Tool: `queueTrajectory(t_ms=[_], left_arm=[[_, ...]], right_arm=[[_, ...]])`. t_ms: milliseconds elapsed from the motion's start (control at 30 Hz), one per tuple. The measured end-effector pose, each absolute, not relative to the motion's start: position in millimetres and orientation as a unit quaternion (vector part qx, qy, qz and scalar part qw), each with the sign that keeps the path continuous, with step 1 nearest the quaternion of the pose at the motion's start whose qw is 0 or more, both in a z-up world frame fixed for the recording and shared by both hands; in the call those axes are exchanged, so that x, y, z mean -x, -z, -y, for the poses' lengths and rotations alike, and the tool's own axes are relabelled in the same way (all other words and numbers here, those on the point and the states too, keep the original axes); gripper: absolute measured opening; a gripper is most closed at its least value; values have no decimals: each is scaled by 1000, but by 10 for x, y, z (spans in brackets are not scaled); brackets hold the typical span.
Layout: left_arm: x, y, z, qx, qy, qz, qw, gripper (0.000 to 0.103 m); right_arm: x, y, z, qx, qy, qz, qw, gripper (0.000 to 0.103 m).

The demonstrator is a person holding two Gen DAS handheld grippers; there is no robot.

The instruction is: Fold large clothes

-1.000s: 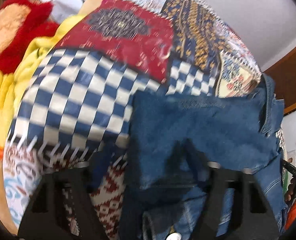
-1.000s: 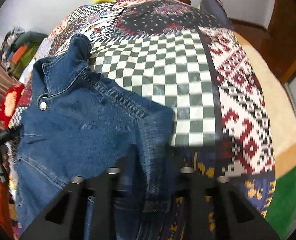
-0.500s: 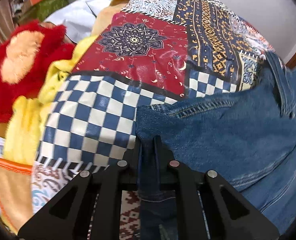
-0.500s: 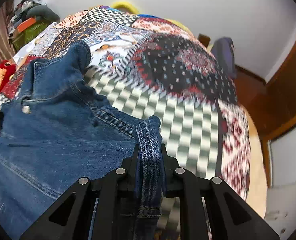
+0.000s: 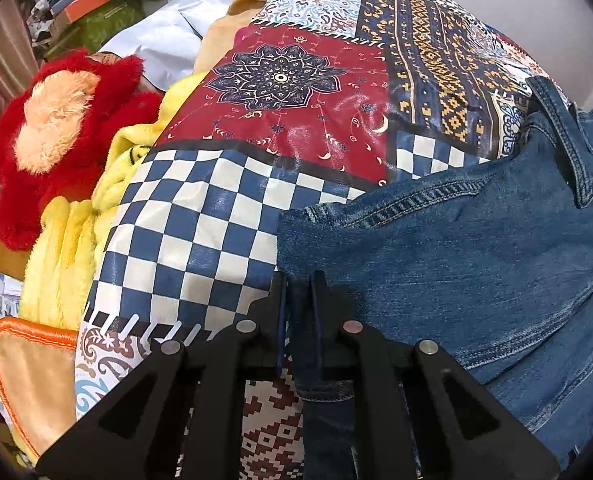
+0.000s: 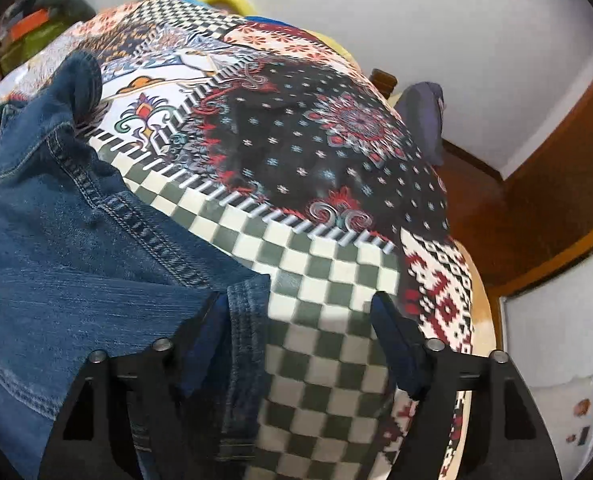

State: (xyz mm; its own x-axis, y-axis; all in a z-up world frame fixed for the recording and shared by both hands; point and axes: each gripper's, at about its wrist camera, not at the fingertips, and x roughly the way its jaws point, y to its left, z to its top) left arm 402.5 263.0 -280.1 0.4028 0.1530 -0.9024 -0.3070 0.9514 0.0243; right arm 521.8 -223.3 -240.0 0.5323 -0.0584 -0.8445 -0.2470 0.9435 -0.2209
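A blue denim jacket (image 5: 476, 264) lies on a patchwork bedspread (image 5: 224, 224). In the left wrist view my left gripper (image 5: 298, 280) is shut on a folded corner of the denim at the jacket's left edge. In the right wrist view the jacket (image 6: 64, 248) fills the left side, collar toward the far end. My right gripper (image 6: 300, 304) is open, its jaws wide apart. A denim edge (image 6: 244, 320) lies just inside its left finger, over the green checked patch (image 6: 328, 280), not pinched.
A red and peach plush toy (image 5: 52, 132), a yellow blanket (image 5: 68, 256) and a white garment (image 5: 168, 36) lie at the bed's left side. A wooden door frame (image 6: 556, 184) and a dark purple object (image 6: 420, 116) stand beyond the bed's right edge.
My right gripper has opened and let go of the denim edge it pinched half a second ago. My left gripper closed on the denim corner a second ago and stays shut.
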Motion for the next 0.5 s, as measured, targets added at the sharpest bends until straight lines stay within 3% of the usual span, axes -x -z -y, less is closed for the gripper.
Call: queueTrajectory(t_ms=[267, 500], left_arm=[[-3787, 2630, -2510, 70, -145, -527, 835, 13], [-3389, 2001, -2319, 72, -127, -478, 866, 13]], right_arm=[[-4780, 1957, 2435, 116, -57, -475, 871, 71], [-4217, 1204, 2400, 91, -94, -418, 899, 72]])
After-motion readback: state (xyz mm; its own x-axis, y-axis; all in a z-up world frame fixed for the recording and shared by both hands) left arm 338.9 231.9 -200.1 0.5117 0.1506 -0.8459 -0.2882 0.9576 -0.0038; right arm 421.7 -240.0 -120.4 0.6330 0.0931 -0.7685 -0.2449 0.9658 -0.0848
